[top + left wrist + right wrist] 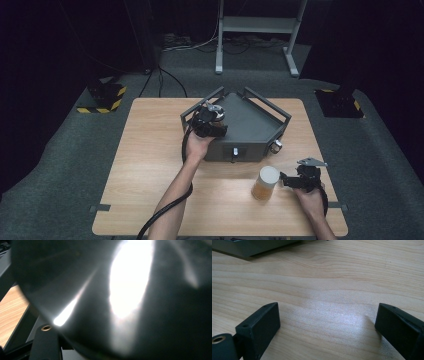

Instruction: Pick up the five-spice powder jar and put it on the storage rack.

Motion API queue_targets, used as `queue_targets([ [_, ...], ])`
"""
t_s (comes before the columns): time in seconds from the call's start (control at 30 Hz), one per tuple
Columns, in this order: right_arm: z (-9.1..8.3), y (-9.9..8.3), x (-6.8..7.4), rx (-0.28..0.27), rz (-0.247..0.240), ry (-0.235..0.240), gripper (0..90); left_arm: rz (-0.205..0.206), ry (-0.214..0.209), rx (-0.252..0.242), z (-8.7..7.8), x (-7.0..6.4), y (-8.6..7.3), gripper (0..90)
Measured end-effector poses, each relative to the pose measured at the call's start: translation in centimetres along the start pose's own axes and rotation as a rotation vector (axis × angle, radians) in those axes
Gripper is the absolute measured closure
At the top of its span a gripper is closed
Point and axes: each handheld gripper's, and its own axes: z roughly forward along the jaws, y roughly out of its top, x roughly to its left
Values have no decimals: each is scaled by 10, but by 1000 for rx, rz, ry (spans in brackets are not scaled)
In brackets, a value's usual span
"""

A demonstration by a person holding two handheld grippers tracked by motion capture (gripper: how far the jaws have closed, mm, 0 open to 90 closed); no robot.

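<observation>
A dark grey tray-like box (250, 125) with a bar frame stands at the back middle of the wooden table (150, 165). My left gripper (212, 119) is at the box's left corner, around a shiny round metal container (216, 111). In the left gripper view that container's dark, glaring side (130, 302) presses close against my one visible finger (45, 340). A cup of amber liquid with a white lid (265, 183) stands at the front right. My right gripper (286, 181) is just right of the cup, open (327, 322), with bare wood between its jaws.
The box has a small knob on its front face (235, 151) and another fitting at its right corner (277, 145); its edge shows in the right gripper view (249, 250). Beyond the table are a white stand (257, 30) and cables on grey carpet.
</observation>
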Motion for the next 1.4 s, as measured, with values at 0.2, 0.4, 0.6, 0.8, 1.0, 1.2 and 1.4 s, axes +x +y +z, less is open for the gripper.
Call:
queue_targets([
  [0.2,0,0,0,0,0,0,58,3,0,1,0,0,0,311],
  [0.4,0,0,0,0,1,0,59,-1,-2,-14,-4,0,-1,231],
  [0.6,0,0,0,0,1,0,59,8,5,-27,-13,-1,-5,103],
  [0.8,0,0,0,1,2,-1,59,8,5,-37,-24,2,-14,74],
  [1.0,0,0,0,1,3,0,59,1,-6,-51,-31,5,-24,63],
  [1.2,0,0,0,1,3,0,59,-1,-12,-63,-44,7,-41,57],
  [1.4,0,0,0,1,3,0,59,-1,-7,-64,-57,8,-57,56],
])
